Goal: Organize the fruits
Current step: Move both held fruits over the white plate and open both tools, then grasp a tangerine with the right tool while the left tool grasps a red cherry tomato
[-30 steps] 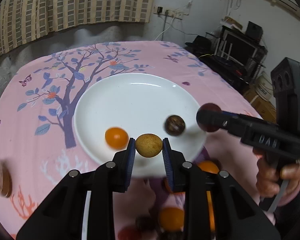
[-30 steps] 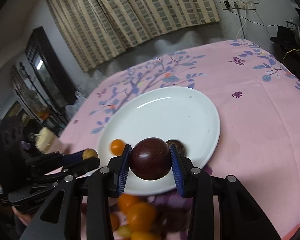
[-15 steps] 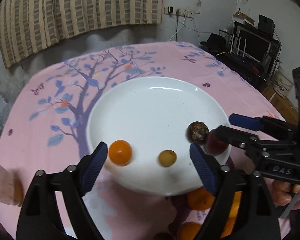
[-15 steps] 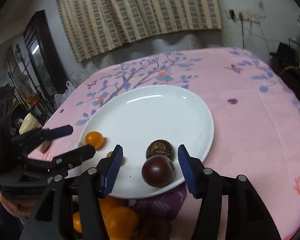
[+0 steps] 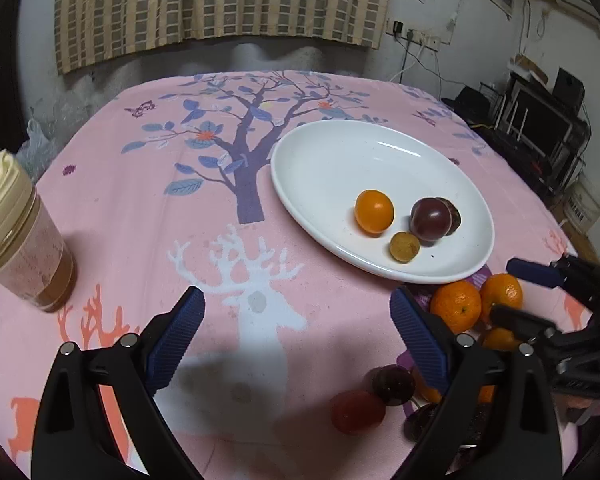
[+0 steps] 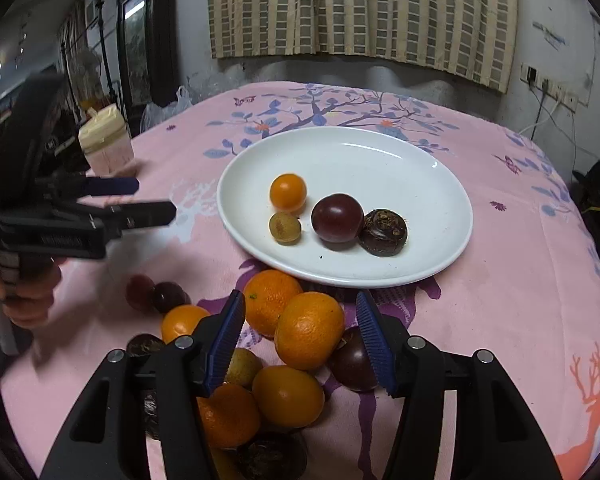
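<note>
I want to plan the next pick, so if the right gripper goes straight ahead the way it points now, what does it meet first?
Most likely the big orange framed between the open right gripper pads, at the front of the pile; depth is hard to judge.

Bottom fruit pile (image 6: 260, 452) behind right tool (image 6: 300, 336), edge-cropped.

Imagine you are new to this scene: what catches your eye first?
First, the white plate on the pink tablecloth, holding four small fruits. Next, the heap of oranges and dark fruits at its near edge, between the right gripper fingers. The left gripper hangs open.
</note>
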A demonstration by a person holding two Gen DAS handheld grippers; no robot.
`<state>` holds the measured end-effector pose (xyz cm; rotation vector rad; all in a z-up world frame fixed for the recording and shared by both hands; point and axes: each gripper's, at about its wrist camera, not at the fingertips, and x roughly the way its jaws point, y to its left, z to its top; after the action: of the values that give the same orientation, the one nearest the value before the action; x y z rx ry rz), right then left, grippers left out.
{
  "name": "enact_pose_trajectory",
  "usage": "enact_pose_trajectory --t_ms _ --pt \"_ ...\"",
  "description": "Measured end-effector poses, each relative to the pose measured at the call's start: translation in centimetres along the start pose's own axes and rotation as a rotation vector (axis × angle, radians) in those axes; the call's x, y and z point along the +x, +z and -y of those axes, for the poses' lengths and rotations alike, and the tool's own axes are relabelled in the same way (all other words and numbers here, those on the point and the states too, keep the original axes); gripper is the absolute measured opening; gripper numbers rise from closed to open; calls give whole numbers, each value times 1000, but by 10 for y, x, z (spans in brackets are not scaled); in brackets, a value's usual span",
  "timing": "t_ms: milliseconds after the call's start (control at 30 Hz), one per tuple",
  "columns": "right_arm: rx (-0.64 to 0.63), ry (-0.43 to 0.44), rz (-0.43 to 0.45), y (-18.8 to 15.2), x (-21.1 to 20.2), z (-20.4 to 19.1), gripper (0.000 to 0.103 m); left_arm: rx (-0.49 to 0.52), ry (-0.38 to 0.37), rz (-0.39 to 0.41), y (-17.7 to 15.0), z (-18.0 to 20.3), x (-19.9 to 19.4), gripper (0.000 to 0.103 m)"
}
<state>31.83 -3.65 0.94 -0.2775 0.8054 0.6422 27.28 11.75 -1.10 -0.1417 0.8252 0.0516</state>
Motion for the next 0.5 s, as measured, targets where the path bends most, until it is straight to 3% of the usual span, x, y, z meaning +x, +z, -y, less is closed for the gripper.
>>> enact_pose_trajectory --t_ms 500 --pt "-116 -96 -32 -11 6 -13 39 -16 2 -5 -3 -9 -8 92"
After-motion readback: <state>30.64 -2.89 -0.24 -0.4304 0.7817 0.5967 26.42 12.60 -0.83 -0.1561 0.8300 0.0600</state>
